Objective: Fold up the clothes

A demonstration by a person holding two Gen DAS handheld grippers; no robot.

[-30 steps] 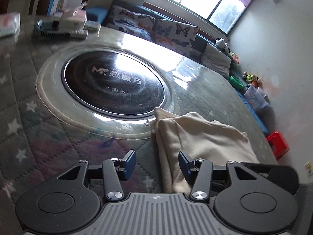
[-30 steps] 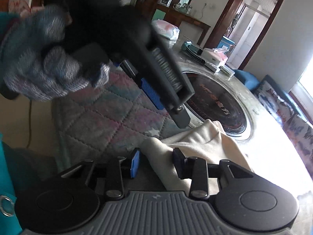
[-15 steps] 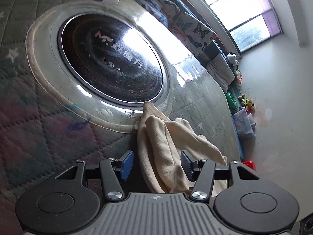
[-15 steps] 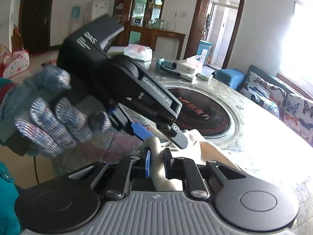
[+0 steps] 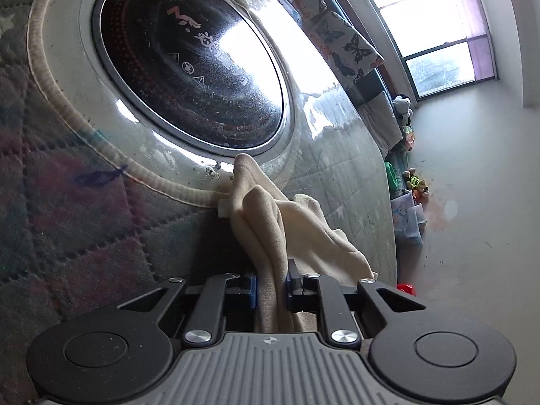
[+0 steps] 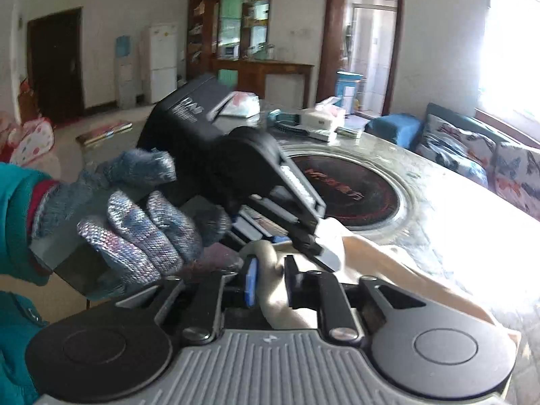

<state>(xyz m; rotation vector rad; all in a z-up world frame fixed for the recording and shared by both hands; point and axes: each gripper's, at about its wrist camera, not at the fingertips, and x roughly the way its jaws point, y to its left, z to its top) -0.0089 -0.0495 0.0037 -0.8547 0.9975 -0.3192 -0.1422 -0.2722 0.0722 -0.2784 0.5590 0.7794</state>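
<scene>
The left gripper point(image 5: 271, 287), a black two-finger tool with blue pads, has its jaws closing on a bunched fold of the cream-coloured soft fleece garment point(image 5: 270, 222); the cloth fills the narrow gap between the pads and both pads press against it. From that pinch the garment runs forward and away from the gripper, rising in a ridge whose far tip lies at the rim of the round black glass cooktop point(image 5: 189, 64) set into the counter point(image 5: 341, 155). The rest of the cloth spreads to the right of the gripper, over the quilted, star-patterned cover point(image 5: 77, 222) that lies on the counter under a clear sheet.

In the right wrist view the right gripper point(image 6: 269, 283), of the same black build, pinches another rolled edge of the same garment point(image 6: 381, 256); its jaws are opening slightly, yet the cloth sits between the blue pad and the black one and touches both. The garment stretches off to the right of this gripper along the counter's near edge. Just ahead and to the left, the left gripper point(image 6: 303, 236) comes down at a slant onto the cloth, held by a hand in a blue-grey knitted glove point(image 6: 135, 222) with a teal sleeve point(image 6: 17, 222) behind it. The two grippers are close together on the garment.

Beyond them on the counter lie a white tissue box point(image 6: 320, 118) and a few small items, too blurred to tell.
</scene>
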